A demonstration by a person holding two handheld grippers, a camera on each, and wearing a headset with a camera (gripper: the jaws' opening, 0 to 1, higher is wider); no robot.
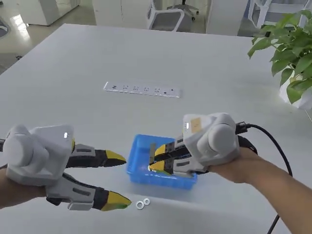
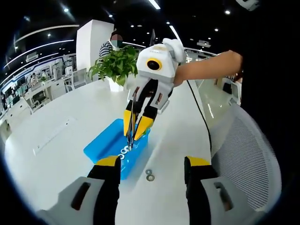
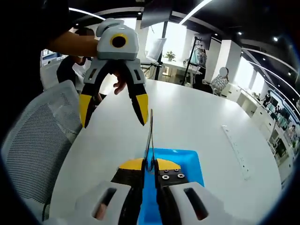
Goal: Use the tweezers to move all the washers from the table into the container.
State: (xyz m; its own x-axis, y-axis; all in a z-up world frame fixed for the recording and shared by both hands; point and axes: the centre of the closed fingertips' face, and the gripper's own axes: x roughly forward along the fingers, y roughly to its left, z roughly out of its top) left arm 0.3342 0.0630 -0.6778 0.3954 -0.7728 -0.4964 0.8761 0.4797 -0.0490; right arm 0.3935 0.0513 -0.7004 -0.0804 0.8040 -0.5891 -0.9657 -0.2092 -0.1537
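While the right gripper (image 1: 157,163) pinched the tweezers (image 3: 150,133) over the blue container (image 1: 140,148) and the left gripper (image 1: 119,179) hung spread, two washers (image 1: 143,203) lay on the table (image 1: 146,58) just beside it, light, stiff, slippery-looking rings probably best nipped across one edge through the hole.

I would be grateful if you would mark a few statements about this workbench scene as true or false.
1. The right gripper holds the tweezers over the blue container. True.
2. The left gripper is shut on a washer. False: its jaws stand open and hold nothing.
3. Two washers lie on the table just outside the container. True.
4. The power strip lies inside the container. False: it lies on the table, beyond the container's far side.
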